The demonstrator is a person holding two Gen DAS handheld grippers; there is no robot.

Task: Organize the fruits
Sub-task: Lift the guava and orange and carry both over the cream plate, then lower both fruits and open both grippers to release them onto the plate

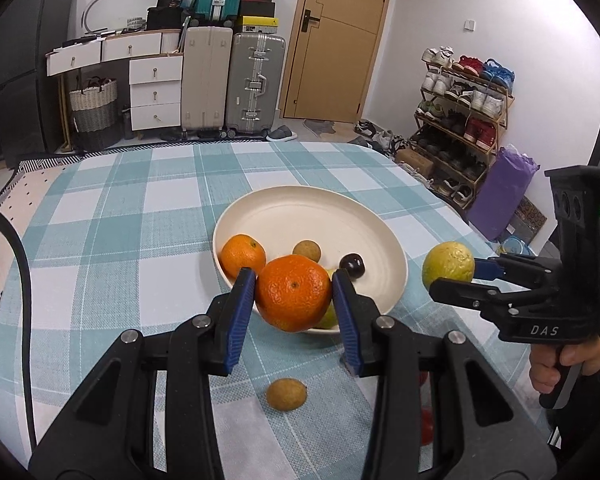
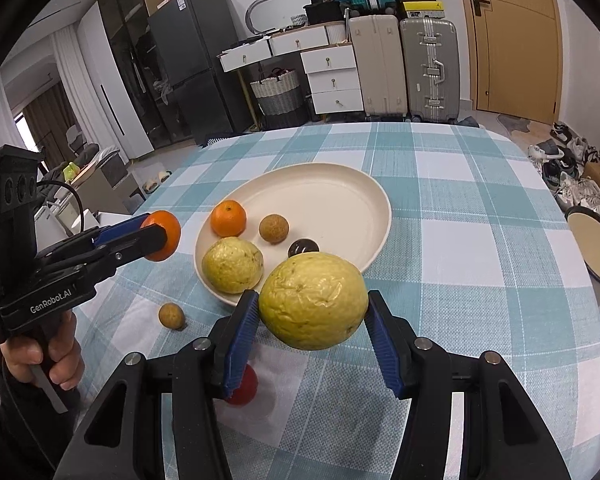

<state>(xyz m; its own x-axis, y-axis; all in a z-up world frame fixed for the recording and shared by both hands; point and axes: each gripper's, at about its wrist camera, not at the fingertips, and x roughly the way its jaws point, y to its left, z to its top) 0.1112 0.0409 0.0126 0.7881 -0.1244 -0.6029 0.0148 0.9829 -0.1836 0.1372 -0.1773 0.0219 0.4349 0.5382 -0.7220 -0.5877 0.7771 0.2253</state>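
Observation:
My left gripper (image 1: pixel 294 298) is shut on a large orange (image 1: pixel 293 293) and holds it above the near rim of the cream plate (image 1: pixel 320 208). My right gripper (image 2: pixel 312 312) is shut on a yellow guava (image 2: pixel 313 301), held above the table just right of the plate (image 2: pixel 376 196). In the plate lie a small orange (image 2: pixel 228 218), a second yellow guava (image 2: pixel 232 265), a brown longan (image 2: pixel 273 228) and a dark cherry (image 2: pixel 303 247). Another longan (image 2: pixel 171 315) and a red fruit (image 2: pixel 246 388) lie on the checked cloth near me.
The table carries a teal checked cloth (image 2: pixel 460 240). A round stool or tray (image 2: pixel 596 248) stands off the table's right edge. Suitcases, drawers and a shoe rack (image 1: pixel 460 120) stand beyond the table's far edge.

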